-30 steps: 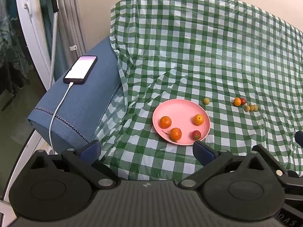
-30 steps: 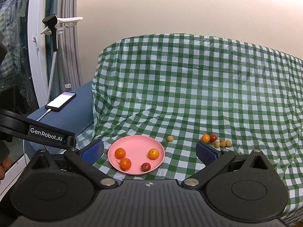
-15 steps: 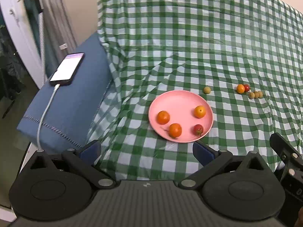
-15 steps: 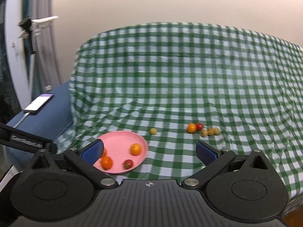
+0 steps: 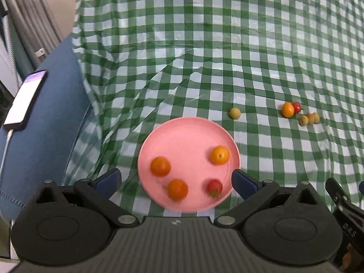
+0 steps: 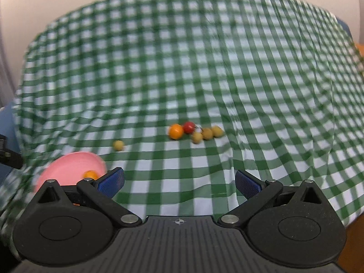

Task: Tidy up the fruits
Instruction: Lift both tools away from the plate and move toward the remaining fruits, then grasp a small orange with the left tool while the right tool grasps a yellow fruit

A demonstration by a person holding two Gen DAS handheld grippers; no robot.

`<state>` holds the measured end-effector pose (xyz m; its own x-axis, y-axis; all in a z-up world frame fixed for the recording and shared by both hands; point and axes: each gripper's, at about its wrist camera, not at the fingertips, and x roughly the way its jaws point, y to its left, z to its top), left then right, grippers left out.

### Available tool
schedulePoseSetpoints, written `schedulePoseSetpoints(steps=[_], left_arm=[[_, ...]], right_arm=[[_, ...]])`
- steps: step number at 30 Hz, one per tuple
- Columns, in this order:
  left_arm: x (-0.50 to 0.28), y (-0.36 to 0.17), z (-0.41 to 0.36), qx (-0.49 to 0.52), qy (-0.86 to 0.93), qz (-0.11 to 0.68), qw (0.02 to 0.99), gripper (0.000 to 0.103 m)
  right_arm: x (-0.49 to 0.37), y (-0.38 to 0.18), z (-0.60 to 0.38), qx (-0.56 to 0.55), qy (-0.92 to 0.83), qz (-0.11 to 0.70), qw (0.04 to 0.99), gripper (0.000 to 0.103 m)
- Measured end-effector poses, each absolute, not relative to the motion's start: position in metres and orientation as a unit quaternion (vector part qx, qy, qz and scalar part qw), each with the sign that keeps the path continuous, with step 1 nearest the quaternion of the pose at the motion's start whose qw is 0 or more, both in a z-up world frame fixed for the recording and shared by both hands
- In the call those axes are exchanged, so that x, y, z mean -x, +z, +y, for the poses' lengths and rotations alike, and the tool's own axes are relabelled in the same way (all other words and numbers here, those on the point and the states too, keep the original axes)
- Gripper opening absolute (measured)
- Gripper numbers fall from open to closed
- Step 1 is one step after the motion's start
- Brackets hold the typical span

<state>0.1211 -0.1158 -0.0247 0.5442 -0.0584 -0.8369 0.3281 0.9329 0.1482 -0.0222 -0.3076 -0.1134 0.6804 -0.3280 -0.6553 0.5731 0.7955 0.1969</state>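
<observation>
Green-and-white checked cloth [image 6: 204, 72] covers my worktop, and both my left tool [image 5: 175, 180] and right tool [image 6: 179, 182] hang spread and empty. I should bring the right one low over the loose cluster of small fruits [image 6: 195, 132] mid-worktop and pinch gently. Toward the left edge, the round pink plate [image 5: 182, 134] holds three orange fruits and a red one.

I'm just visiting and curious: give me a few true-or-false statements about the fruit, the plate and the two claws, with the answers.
1. The pink plate holds four fruits. True.
2. A small yellow fruit lies alone on the checked cloth, off the plate. True.
3. The left claw is gripping an orange. False: it is open and holds nothing.
4. The fruit cluster on the cloth is all red. False: one orange, one red, three yellowish.
5. The right claw is open and empty. True.
6. The phone lies on the plate. False: it rests on the blue cushion.
</observation>
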Motion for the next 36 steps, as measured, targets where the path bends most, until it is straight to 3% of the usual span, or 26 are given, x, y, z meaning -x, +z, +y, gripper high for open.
schedulePoseSetpoints(steps=[8, 10, 12, 14, 16, 17, 23, 36], left_arm=[[-0.176, -0.049, -0.153, -0.149, -0.097, 0.480, 0.859, 0.103], [-0.187, -0.054, -0.158, -0.154, -0.089, 0.483, 0.857, 0.103], [-0.195, -0.059, -0.159, -0.152, -0.083, 0.486, 0.857, 0.103], [-0.200, -0.063, -0.160, -0.147, -0.080, 0.486, 0.858, 0.103], [-0.204, -0.067, -0.164, -0.145, -0.082, 0.485, 0.859, 0.103], [-0.207, -0.070, -0.168, -0.145, -0.085, 0.484, 0.858, 0.103], [-0.219, -0.078, -0.221, -0.137, -0.144, 0.471, 0.859, 0.103], [-0.230, -0.153, -0.353, -0.150, -0.275, 0.489, 0.814, 0.103]], right_arm=[[-0.088, -0.196, -0.375, -0.222, -0.251, 0.333, 0.881, 0.102], [-0.113, -0.218, -0.389, -0.225, -0.254, 0.335, 0.879, 0.097], [-0.134, -0.236, -0.402, -0.222, -0.260, 0.345, 0.874, 0.079], [-0.145, -0.241, -0.406, -0.197, -0.283, 0.331, 0.878, 0.070], [-0.150, -0.245, -0.409, -0.182, -0.293, 0.330, 0.879, 0.047], [-0.151, -0.244, -0.410, -0.170, -0.303, 0.334, 0.876, 0.027], [-0.104, -0.233, -0.420, -0.210, -0.339, 0.365, 0.841, 0.026], [-0.067, -0.241, -0.444, -0.208, -0.383, 0.327, 0.839, 0.027]])
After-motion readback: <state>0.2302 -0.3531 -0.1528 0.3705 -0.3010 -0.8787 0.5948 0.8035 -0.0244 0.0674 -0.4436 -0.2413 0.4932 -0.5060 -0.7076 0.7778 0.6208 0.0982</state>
